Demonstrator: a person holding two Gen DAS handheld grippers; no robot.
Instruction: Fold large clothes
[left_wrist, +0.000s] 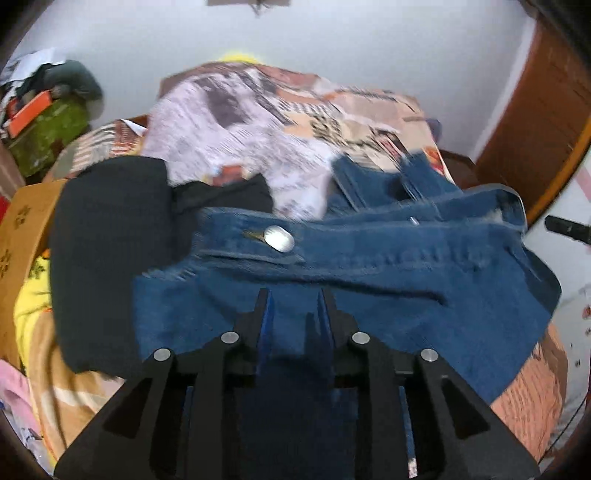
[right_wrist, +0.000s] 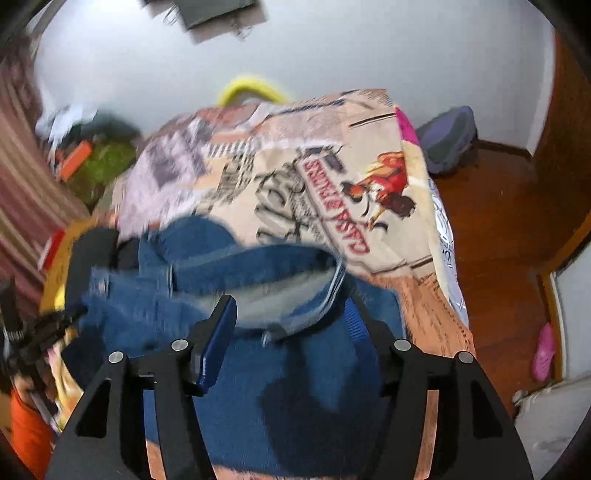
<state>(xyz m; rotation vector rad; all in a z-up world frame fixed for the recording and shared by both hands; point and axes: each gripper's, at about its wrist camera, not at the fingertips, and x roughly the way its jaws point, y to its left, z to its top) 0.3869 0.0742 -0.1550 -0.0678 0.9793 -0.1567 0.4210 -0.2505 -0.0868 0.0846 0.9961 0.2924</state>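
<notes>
The jeans (left_wrist: 369, 258) lie bunched on the bed (left_wrist: 524, 406), over a printed cover (right_wrist: 332, 177) with a rooster and red lettering. In the left wrist view the waistband runs across the frame with its metal button (left_wrist: 279, 238) up and left of centre, and the legs (left_wrist: 388, 181) trail back toward the wall. A black garment (left_wrist: 110, 258) lies touching the jeans on the left, partly under them. Beyond it sit a cardboard box (left_wrist: 22, 229) and something yellow (left_wrist: 33, 295).

The left claw (left_wrist: 294, 295) points steeply down at the denim just below the waistband. Its jaws stand a little apart, with a narrow gap between the blue pads; no cloth is pinched between them, and the tips look to be at or just above the fabric, though blur keeps me from telling whether they touch.

The right claw (right_wrist: 291, 306) has its jaws set wider. The left finger with its blue pad (right_wrist: 216, 339) shows clearly; the other finger is partly hidden behind the raised waistband (right_wrist: 258, 266), whose pale inner lining faces the camera. Denim sits loosely between the jaws, and the pads do not press on it. The picture is smeared by motion.

At the left edge of the right wrist view the other claw's dark frame (right_wrist: 33, 332) shows, above an orange sleeve (right_wrist: 26, 432). A wooden floor (right_wrist: 498, 229) lies to the right of the bed, with a pink slipper (right_wrist: 543, 350) near a doorway
</notes>
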